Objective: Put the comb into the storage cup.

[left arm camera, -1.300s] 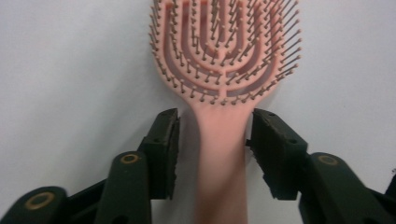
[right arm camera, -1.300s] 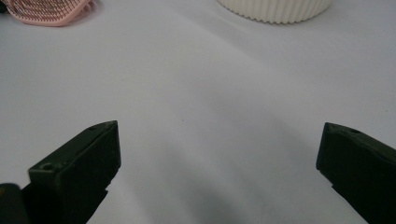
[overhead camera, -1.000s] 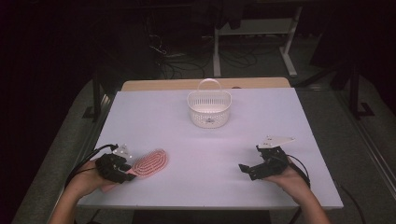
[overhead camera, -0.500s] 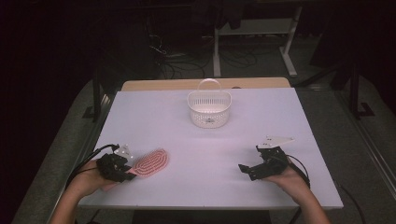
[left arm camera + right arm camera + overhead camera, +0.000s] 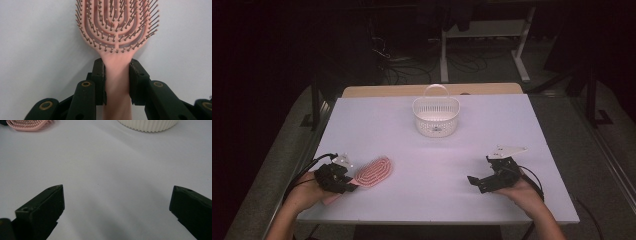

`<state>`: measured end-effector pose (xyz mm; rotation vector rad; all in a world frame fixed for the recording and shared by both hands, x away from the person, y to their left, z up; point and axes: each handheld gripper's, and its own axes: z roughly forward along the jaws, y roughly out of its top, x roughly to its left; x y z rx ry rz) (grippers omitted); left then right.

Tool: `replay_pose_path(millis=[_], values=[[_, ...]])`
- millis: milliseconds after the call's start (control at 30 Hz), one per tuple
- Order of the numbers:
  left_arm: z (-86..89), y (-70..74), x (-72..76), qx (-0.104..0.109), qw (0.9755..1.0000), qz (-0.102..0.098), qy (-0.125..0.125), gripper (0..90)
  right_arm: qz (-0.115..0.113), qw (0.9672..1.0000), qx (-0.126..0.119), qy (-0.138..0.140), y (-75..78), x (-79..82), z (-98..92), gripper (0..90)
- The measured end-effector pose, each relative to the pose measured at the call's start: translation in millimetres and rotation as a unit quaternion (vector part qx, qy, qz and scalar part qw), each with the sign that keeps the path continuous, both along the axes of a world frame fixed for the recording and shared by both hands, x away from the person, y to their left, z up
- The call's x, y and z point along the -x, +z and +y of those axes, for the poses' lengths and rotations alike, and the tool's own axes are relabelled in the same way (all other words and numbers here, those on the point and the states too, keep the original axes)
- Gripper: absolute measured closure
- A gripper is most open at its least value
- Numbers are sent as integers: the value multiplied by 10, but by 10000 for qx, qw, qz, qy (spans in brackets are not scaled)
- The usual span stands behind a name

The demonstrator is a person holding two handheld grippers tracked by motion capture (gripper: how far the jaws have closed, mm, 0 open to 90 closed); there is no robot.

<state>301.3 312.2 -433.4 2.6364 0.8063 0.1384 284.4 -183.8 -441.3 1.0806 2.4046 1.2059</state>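
Note:
A pink hairbrush [image 5: 373, 171] lies bristles up on the white table [image 5: 432, 165] at the front left. My left gripper [image 5: 348, 182] has just been closing, and its jaws now press on both sides of the brush's handle. In the left gripper view the hairbrush [image 5: 117, 30] has its head pointing away beyond the left gripper [image 5: 117, 67]. At the front right, my right gripper [image 5: 477, 181] rests low over the table with its jaws wide apart and nothing between them. The right gripper view shows the right gripper [image 5: 117, 202] over bare table, with the hairbrush [image 5: 28, 125] far off.
A white perforated basket [image 5: 436, 117] with a handle stands at the middle back of the table, and its ribbed wall [image 5: 147, 125] shows in the right gripper view. Bare table surface lies between the two grippers. The floor beyond holds cables and a desk frame.

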Motion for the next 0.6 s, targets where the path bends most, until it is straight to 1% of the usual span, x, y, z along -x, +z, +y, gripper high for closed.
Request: replay_pose_path(millis=[100,200,267,300,400,600], values=[[-11,-2,-9,52,10000,-23,47,705,4,10000,3,-5,-1,-2,-4,0],[-16,4,-12,128,9999,-43,39,705,-11,10000,-9,-3,0,-4,-8,0],[-15,22,-15,210,9997,-64,48,705,0,10000,-1,-9,-1,-3,-8,0],[-17,30,-15,294,9995,-96,75,704,3,10000,1,-8,-1,-3,-7,0],[-23,55,-16,418,9989,-173,83,704,6,10000,4,-9,-3,-3,-3,0],[-42,91,-22,676,9974,-240,99,704,-13,10000,-9,-7,-5,-3,-12,0]])
